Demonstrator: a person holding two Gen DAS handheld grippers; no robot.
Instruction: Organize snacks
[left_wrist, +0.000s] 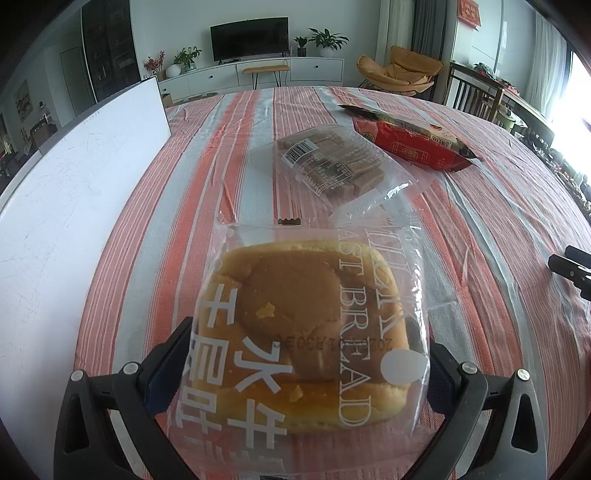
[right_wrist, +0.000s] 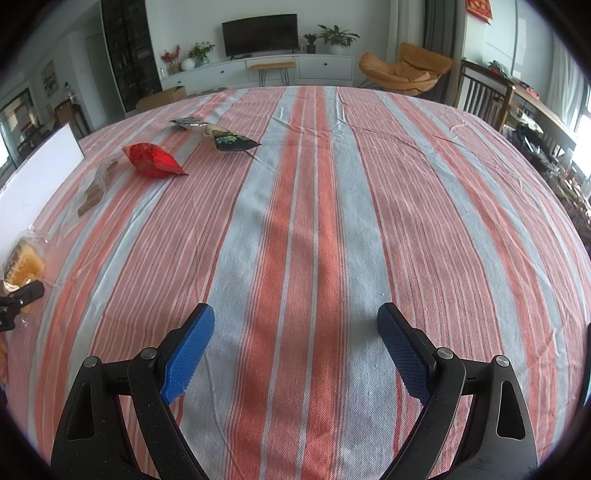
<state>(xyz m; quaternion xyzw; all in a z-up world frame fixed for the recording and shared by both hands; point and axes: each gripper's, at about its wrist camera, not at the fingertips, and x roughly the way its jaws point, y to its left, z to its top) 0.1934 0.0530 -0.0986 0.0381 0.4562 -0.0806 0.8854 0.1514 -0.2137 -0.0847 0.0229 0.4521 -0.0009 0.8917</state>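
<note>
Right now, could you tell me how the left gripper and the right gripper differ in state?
The left gripper has its jaws around a bagged bread; the right gripper is open with nothing between its jaws. The left points toward the other snack packets; the right faces bare striped tablecloth. Both are over the same table.

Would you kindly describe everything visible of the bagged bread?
The bagged bread is a square, golden-brown loaf slice with a darker patch on top, sealed in clear plastic printed with white lettering, including "BREAD". It sits between the fingers of the left claw, which press its sides. Its far edge overlaps a clear packet of brown bars on the striped tablecloth.
</note>
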